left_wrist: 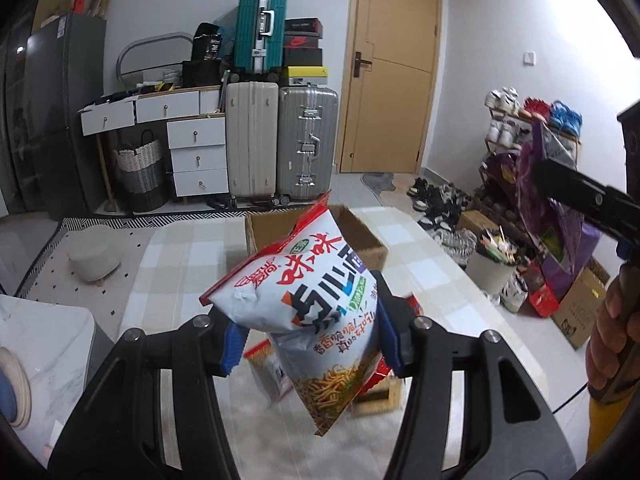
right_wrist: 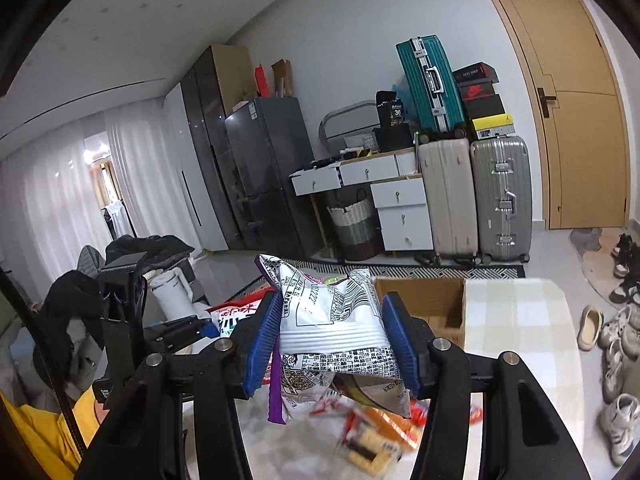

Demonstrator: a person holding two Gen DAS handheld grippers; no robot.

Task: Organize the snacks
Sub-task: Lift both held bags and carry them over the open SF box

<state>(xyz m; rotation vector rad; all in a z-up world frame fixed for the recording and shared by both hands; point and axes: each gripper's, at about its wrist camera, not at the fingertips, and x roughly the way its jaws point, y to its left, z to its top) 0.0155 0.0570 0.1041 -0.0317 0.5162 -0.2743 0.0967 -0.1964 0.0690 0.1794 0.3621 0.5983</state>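
Observation:
My left gripper (left_wrist: 312,340) is shut on a white and red snack bag (left_wrist: 304,304) printed with fried noodle sticks. The bag hangs tilted in the air above the table. Behind it stands an open cardboard box (left_wrist: 360,236). My right gripper (right_wrist: 332,340) is shut on a crumpled white and purple snack bag (right_wrist: 332,320) that shows its barcode side. In the left wrist view the right gripper (left_wrist: 552,176) appears at the right with the purple bag (left_wrist: 552,216) dangling from it. Several loose snacks (right_wrist: 380,432) lie blurred on the table below.
A checked cloth covers the table (right_wrist: 520,320), and the cardboard box (right_wrist: 428,300) sits at its far end. Suitcases (left_wrist: 280,140), a white drawer unit (left_wrist: 196,156) and a wooden door (left_wrist: 392,68) line the back wall. Shoes (left_wrist: 440,200) and a white bin (left_wrist: 488,272) stand to the right.

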